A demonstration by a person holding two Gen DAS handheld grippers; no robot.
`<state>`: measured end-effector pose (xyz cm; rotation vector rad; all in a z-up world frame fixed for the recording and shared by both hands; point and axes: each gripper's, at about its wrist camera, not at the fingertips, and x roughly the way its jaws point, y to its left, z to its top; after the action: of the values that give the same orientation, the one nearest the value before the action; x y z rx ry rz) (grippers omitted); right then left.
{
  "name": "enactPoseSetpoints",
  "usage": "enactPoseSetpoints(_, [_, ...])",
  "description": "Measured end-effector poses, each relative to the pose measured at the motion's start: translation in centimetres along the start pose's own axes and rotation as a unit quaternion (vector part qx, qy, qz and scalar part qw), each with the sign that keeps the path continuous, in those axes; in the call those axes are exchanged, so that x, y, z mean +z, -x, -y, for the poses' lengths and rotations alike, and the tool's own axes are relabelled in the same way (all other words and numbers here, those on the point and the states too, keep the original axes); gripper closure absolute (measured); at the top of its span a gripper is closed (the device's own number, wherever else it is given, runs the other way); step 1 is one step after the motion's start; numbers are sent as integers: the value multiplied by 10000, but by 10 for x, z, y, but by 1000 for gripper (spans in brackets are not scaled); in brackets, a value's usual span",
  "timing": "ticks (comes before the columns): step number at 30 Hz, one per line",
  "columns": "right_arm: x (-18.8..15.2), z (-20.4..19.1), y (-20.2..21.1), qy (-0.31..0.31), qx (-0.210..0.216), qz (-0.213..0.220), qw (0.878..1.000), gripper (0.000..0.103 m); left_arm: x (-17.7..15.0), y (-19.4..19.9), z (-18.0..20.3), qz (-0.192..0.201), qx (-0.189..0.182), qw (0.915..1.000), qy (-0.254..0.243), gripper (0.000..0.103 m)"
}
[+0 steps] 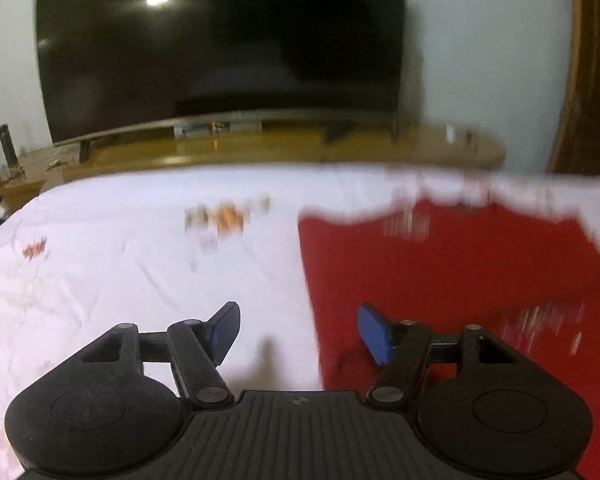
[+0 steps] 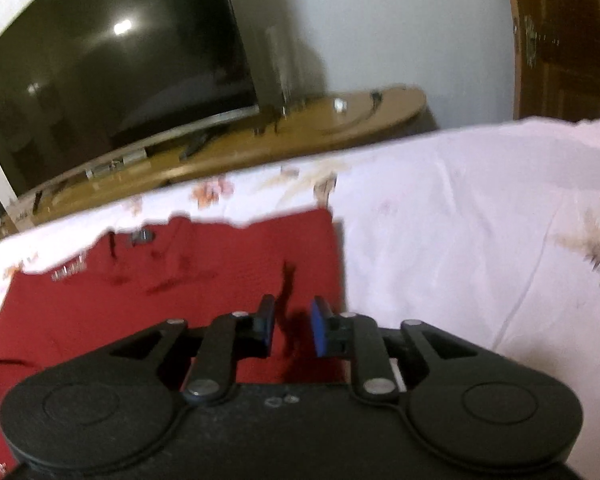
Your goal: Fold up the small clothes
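Observation:
A red garment [image 1: 440, 272] lies flat on a white floral bedsheet [image 1: 120, 264]. In the left wrist view my left gripper [image 1: 298, 332] is open and empty, hovering over the garment's left edge. In the right wrist view the garment [image 2: 160, 296] fills the lower left. My right gripper [image 2: 293, 330] hovers over the garment's right edge with a narrow gap between its blue pads, holding nothing. Both views are motion-blurred.
A large dark TV [image 1: 220, 48] stands on a wooden console [image 1: 260, 152] beyond the bed's far edge. A wooden door [image 2: 568, 40] is at the right. The bedsheet [image 2: 480, 240] extends right of the garment.

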<state>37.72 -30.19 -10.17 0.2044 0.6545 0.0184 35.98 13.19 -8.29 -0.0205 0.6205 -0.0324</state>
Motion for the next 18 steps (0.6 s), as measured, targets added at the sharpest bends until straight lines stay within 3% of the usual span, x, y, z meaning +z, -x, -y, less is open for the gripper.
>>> enactPoseSetpoints(2, [8, -2, 0, -16, 74, 104, 9999, 82, 17, -8, 3, 249, -192, 9995, 90, 39])
enactPoseSetpoints(6, [17, -25, -17, 175, 255, 78, 9995, 83, 42, -50, 31, 321, -411, 9986, -123, 39])
enactPoseSetpoints(10, [18, -45, -38, 422, 292, -42, 9987, 83, 45, -98, 45, -83, -352, 9992, -194, 39])
enactPoseSetpoints(13, [13, -42, -56, 485, 26, -261, 9985, 88, 29, -131, 38, -664, -106, 9977, -65, 38])
enactPoseSetpoints(14, [10, -39, -66, 532, -156, -444, 9975, 90, 22, -132, 38, -560, -148, 9983, -66, 38])
enactPoseSetpoints(18, [8, -36, -67, 692, -146, -361, 9968, 90, 20, -131, 39, -508, -176, 9985, -87, 38])
